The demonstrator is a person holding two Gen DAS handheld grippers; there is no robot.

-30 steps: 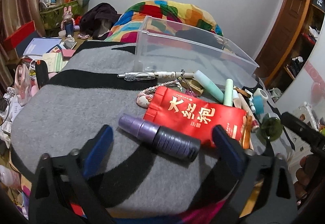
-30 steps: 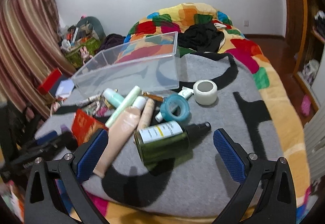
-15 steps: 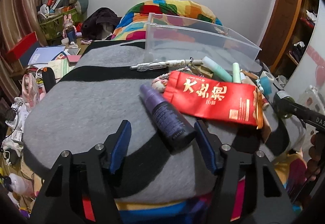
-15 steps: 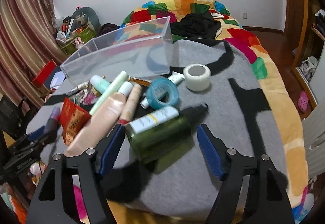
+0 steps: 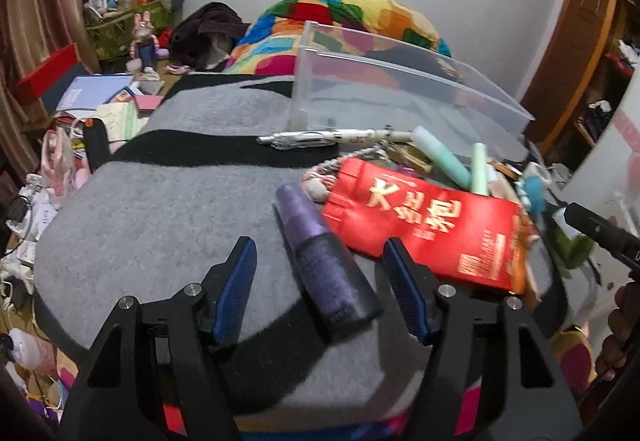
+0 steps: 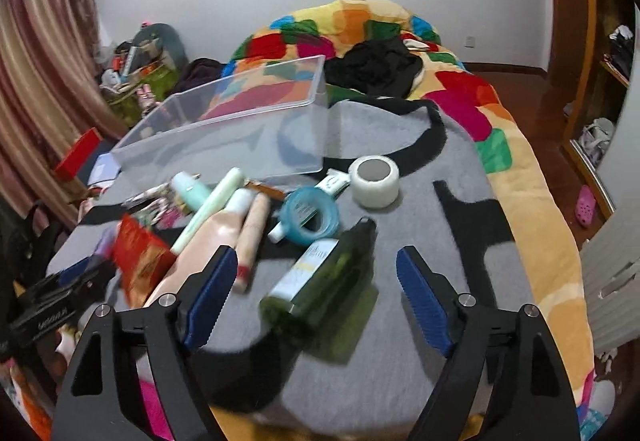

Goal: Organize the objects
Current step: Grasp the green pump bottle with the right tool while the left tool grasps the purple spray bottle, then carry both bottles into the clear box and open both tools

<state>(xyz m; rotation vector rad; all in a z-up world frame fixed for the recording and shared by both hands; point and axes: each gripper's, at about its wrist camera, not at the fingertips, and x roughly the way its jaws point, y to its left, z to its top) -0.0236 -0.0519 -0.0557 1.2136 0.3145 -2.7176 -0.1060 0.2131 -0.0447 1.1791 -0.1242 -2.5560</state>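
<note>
Straddling the purple bottle (image 5: 324, 261) near the bed's front edge with the left tool (image 5: 320, 281) closing, pads not yet touching, and the green bottle (image 6: 320, 281) with the right tool (image 6: 316, 281) opening wide: both probably rigid, smooth, slippery, best gripped mid-body.

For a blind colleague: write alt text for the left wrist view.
The left gripper, jaws closing, straddles a purple cylindrical spray bottle lying on a grey blanket, pads not touching. A red foil packet lies beside it; an empty clear plastic bin sits behind.
</note>
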